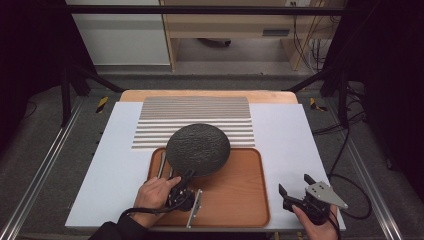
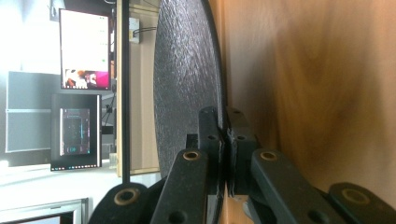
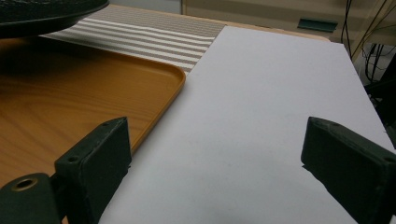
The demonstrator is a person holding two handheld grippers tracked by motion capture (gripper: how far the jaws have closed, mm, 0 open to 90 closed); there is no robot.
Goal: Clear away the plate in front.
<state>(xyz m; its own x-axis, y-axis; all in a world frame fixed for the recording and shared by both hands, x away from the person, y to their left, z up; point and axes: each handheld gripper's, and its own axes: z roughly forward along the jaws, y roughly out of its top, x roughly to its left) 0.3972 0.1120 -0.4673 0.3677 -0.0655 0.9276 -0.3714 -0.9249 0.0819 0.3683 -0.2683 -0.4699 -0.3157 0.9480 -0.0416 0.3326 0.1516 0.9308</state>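
Observation:
A dark, rough-textured round plate (image 1: 198, 149) hangs just above the far left part of a wooden tray (image 1: 235, 192), a little tilted. My left gripper (image 1: 187, 175) is shut on the plate's near rim, held by a hand over the tray. In the left gripper view the jaws (image 2: 223, 135) pinch the thin edge of the plate (image 2: 187, 79), with the tray (image 2: 317, 84) behind it. My right gripper (image 1: 296, 184) rests open to the right of the tray, nothing between its jaws. The right gripper view has the gripper (image 3: 215, 154) over white table, the tray (image 3: 70, 102) and plate (image 3: 42, 11) at left.
A grey-and-white striped mat (image 1: 195, 112) lies beyond the tray on the white tabletop (image 1: 290, 130). Metal utensils lie on the tray: one pair at its left edge (image 1: 161, 167), another near its front (image 1: 194, 209). Black frame posts stand at both sides.

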